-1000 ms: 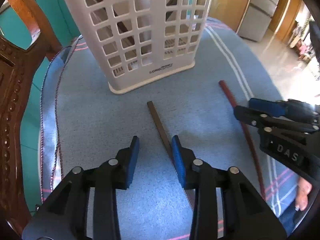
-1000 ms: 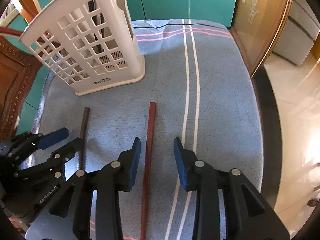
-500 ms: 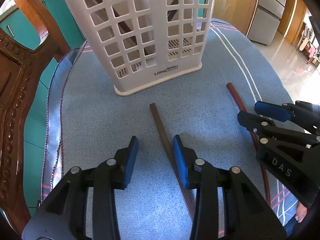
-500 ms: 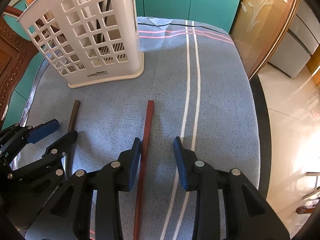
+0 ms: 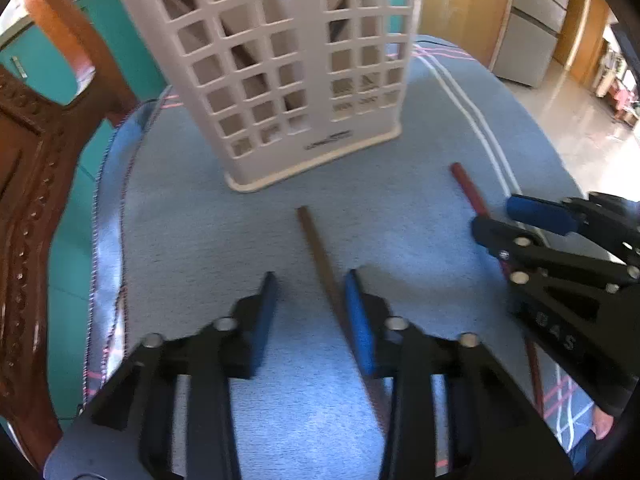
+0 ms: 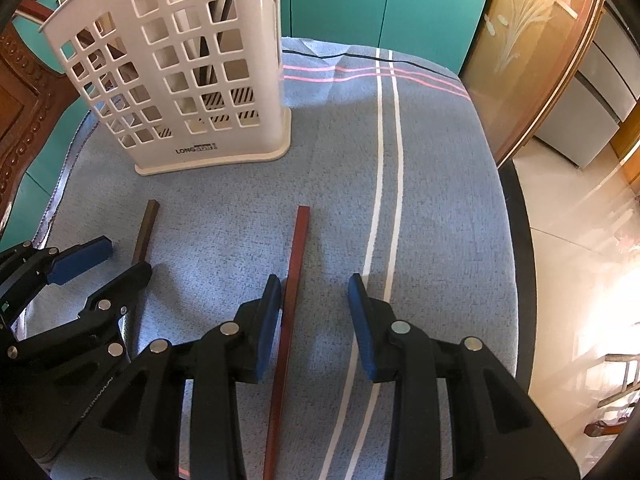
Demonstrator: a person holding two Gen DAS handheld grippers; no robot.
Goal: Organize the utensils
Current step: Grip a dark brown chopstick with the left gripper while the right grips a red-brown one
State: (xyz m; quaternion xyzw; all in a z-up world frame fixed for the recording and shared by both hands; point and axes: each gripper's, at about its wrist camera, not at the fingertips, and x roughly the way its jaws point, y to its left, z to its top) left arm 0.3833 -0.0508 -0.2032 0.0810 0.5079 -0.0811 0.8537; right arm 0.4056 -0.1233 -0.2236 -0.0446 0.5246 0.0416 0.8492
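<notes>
A white lattice utensil basket (image 5: 304,80) stands upright at the back of the blue cloth (image 5: 192,240); it also shows in the right wrist view (image 6: 188,80), with dark sticks inside. A brown chopstick (image 5: 320,256) lies flat between the open jaws of my left gripper (image 5: 310,312), close to the right pad. A reddish chopstick (image 6: 294,272) lies flat between the open jaws of my right gripper (image 6: 314,316), close to the left pad. Each gripper shows in the other's view: the right gripper (image 5: 504,220), the left gripper (image 6: 120,260). Neither holds anything.
A carved wooden chair back (image 5: 28,200) rises at the left. Teal cabinets (image 6: 380,4) stand behind the table. The cloth's right edge (image 6: 508,240) drops off to a tiled floor (image 6: 580,260). White stripes (image 6: 386,160) run along the cloth.
Both grippers have moved slightly forward toward the basket and lower over their chopsticks. The jaws stay open. The chopsticks have not moved.
</notes>
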